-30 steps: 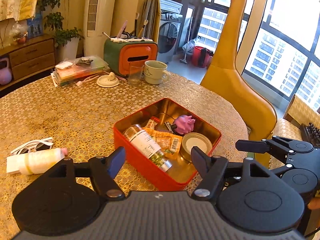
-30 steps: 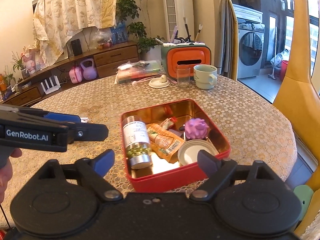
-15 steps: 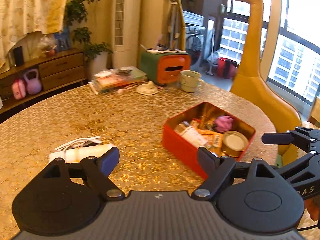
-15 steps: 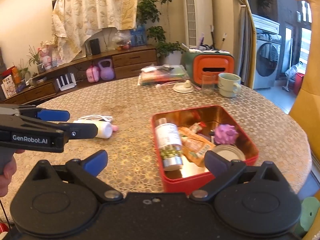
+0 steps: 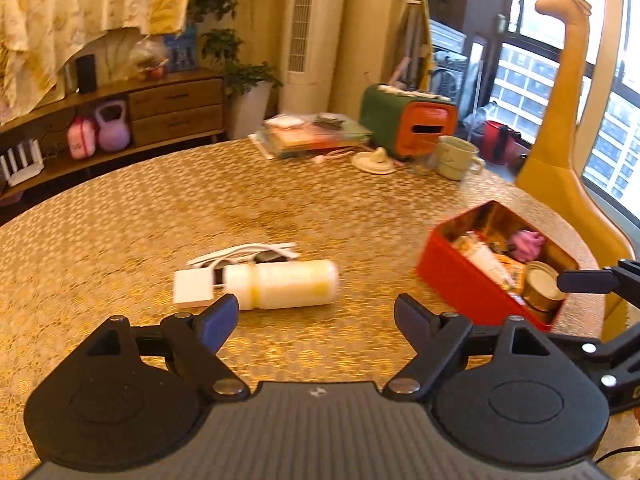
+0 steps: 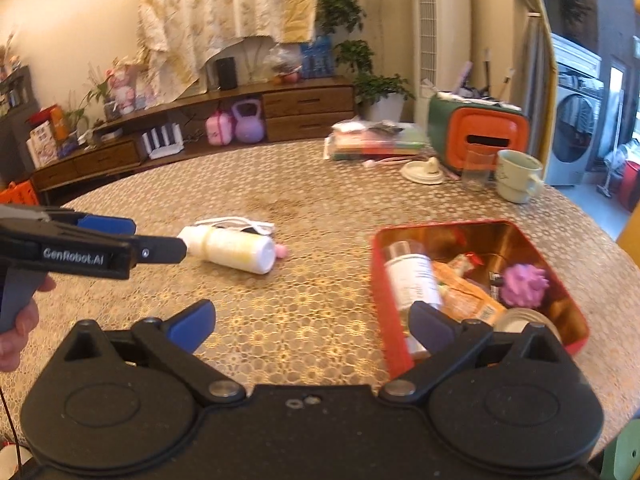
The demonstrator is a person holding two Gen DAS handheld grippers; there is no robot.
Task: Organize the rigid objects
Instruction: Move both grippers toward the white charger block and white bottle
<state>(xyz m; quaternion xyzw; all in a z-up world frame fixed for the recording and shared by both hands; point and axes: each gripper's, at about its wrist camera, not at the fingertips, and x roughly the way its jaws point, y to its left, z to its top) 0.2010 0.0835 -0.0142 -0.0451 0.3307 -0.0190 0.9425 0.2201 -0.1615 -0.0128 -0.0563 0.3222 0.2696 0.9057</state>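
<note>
A white and yellow bottle (image 5: 282,284) lies on its side on the gold tablecloth, just ahead of my open, empty left gripper (image 5: 316,318). It also shows in the right wrist view (image 6: 230,249), to the left. A white charger block with cable (image 5: 194,288) lies against it. A red tin (image 5: 460,280) at the right holds a jar (image 6: 412,280), an orange packet (image 6: 464,298), a purple toy (image 6: 522,286) and a round lid. My right gripper (image 6: 312,326) is open and empty, near the tin's (image 6: 380,280) left wall.
At the table's far side stand a green and orange box (image 5: 412,126), a mug (image 5: 456,158), a glass (image 6: 476,168), a white lid (image 5: 374,160) and stacked books (image 5: 312,136). A yellow giraffe figure (image 5: 560,152) stands past the right edge.
Both grippers have swung left, away from the tin. The lying bottle and charger have come to the middle of the left wrist view. Both stay open.
</note>
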